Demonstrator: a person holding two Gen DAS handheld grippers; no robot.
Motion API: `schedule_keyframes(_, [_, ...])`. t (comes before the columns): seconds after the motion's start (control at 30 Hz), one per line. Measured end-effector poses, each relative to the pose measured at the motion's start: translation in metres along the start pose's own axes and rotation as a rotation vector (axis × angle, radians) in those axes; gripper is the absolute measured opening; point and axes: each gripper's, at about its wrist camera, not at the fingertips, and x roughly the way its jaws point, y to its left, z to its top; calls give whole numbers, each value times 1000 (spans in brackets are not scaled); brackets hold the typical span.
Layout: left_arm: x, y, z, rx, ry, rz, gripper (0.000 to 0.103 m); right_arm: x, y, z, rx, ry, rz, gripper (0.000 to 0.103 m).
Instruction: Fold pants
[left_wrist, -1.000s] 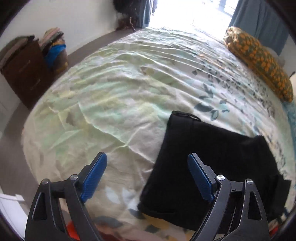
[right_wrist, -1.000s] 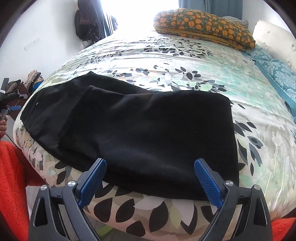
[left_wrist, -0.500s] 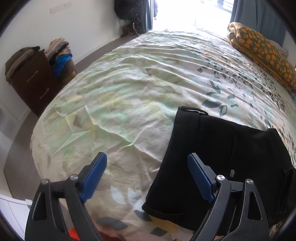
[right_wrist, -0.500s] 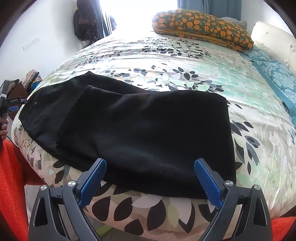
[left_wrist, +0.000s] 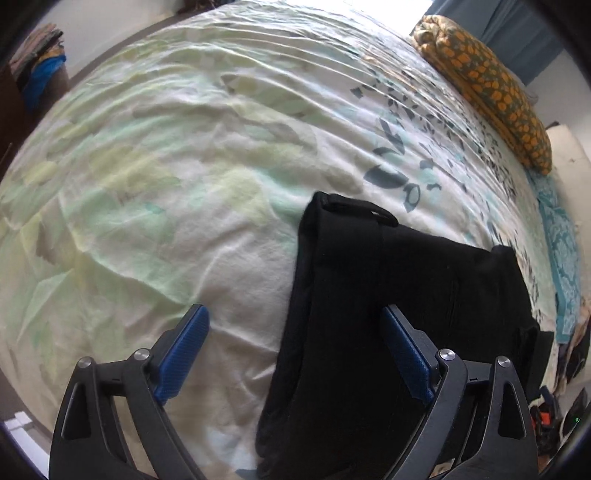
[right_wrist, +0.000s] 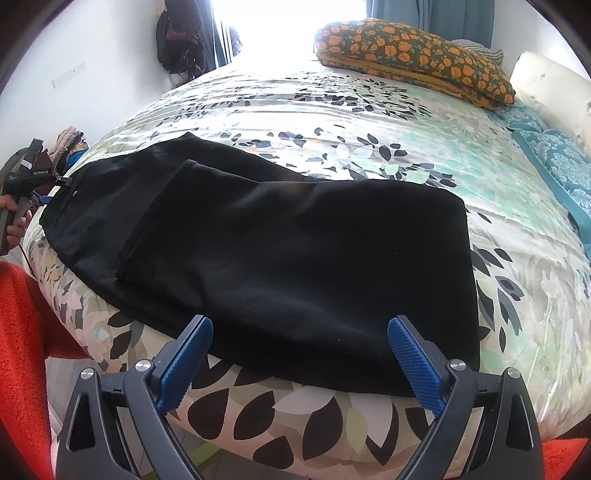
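Black pants (right_wrist: 295, 251) lie folded once on the bed, legs doubled over onto the upper part. In the left wrist view the pants (left_wrist: 369, 314) show their waistband end with a belt loop at the top. My left gripper (left_wrist: 295, 354) is open and empty, just above the waistband edge; its right finger is over the black cloth. It also shows at the far left of the right wrist view (right_wrist: 40, 184), held in a hand. My right gripper (right_wrist: 299, 362) is open and empty at the near bed edge, in front of the folded end.
The bed has a leaf-print cover (right_wrist: 369, 122). An orange patterned pillow (right_wrist: 413, 55) lies at the head, also in the left wrist view (left_wrist: 491, 92). A teal blanket (right_wrist: 554, 166) is at the right. A cabinet with stacked clothes (left_wrist: 33, 59) stands left of the bed.
My left gripper has moved forward and lower over the waistband end of the pants. My right gripper has hardly moved. Both stayed open.
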Motion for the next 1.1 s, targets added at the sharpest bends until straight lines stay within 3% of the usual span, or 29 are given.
schedule_keyframes(0.07, [7,-6,-3,4,24,-46,99,-1,1,0,-3,-3,-2,95])
schedule_keyframes(0.13, [12,-12,-7,2,72,-125,92,1,1,-2,-8,3,-3,95])
schedule_keyframes(0.17, [14,-19,-9,22,93,-157,81,2,1,-2,-8,8,-5,95])
schedule_keyframes(0.2, [13,-24,-11,41,100,-175,61,3,0,-2,-6,12,-5,95])
schedule_keyframes(0.33, [-1,-23,-11,6,91,-211,26,5,-4,1,19,9,4,95])
schedule_keyframes(0.5, [-39,-45,-17,-9,-6,-195,19,-1,-6,12,55,-15,29,95])
schedule_keyframes(0.63, [-77,-77,-27,-2,-70,-267,18,-2,2,23,41,-27,35,95])
schedule_keyframes(0.83, [-104,-134,-40,58,-70,-323,18,24,31,62,-43,-36,-60,95])
schedule_keyframes(0.97, [-106,-153,-49,59,-62,-350,18,47,65,93,-45,-59,-7,95])
schedule_keyframes(1.03, [-105,-159,-51,46,-57,-375,18,70,94,97,-126,-1,-10,95])
schedule_keyframes(1.1, [-106,-167,-53,27,-47,-406,18,104,124,90,-269,133,-61,95])
